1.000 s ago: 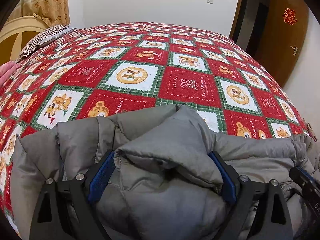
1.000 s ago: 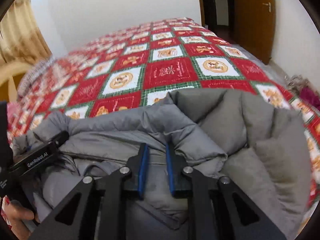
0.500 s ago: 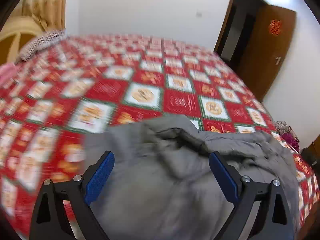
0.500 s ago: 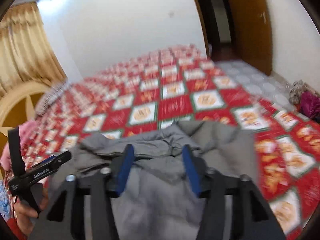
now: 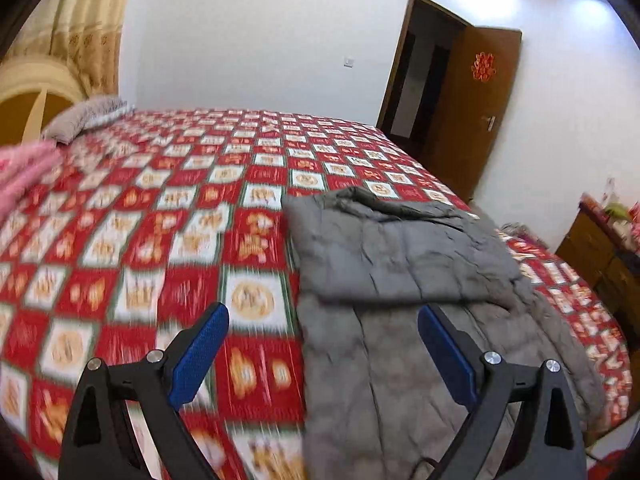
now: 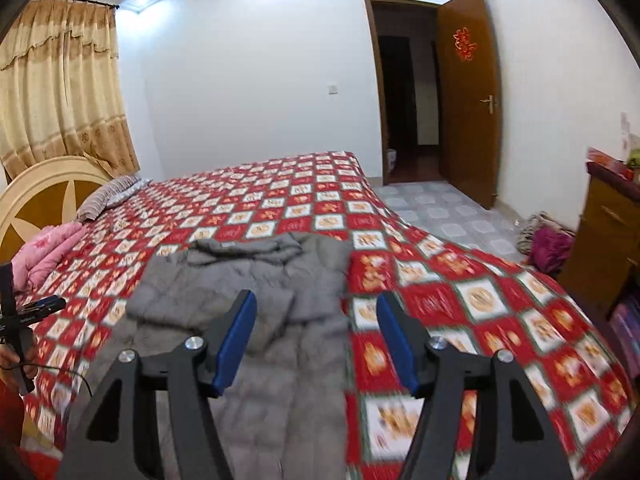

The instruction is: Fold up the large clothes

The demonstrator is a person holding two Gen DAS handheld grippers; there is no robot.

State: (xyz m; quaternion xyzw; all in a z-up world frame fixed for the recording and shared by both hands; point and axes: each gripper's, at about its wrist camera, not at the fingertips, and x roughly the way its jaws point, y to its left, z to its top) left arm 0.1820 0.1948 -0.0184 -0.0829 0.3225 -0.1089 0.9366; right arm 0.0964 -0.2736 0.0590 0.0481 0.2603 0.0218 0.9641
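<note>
A grey padded jacket point(image 5: 400, 264) lies on the red patterned bedspread point(image 5: 160, 216), its top part folded down over the body. In the right wrist view the grey padded jacket point(image 6: 256, 292) lies left of centre. My left gripper point(image 5: 323, 322) hangs open above the jacket's left edge, nothing between its blue pads. My right gripper point(image 6: 316, 308) hovers above the jacket's right edge; its jaws are opening and hold nothing. The left gripper point(image 6: 28, 312) also shows at the far left of the right wrist view, held in a hand.
A pink folded cloth point(image 6: 48, 252) and a striped pillow point(image 6: 112, 192) lie by the headboard point(image 6: 44, 192). An open brown door point(image 6: 468, 96) stands at the back right. A wooden cabinet point(image 6: 604, 240) and a bundle of clothes point(image 6: 548, 244) sit on the tiled floor beside the bed.
Both grippers let go of the jacket fold, opened, and drew back and up from the bed. The folded top of the jacket now rests flat on the body.
</note>
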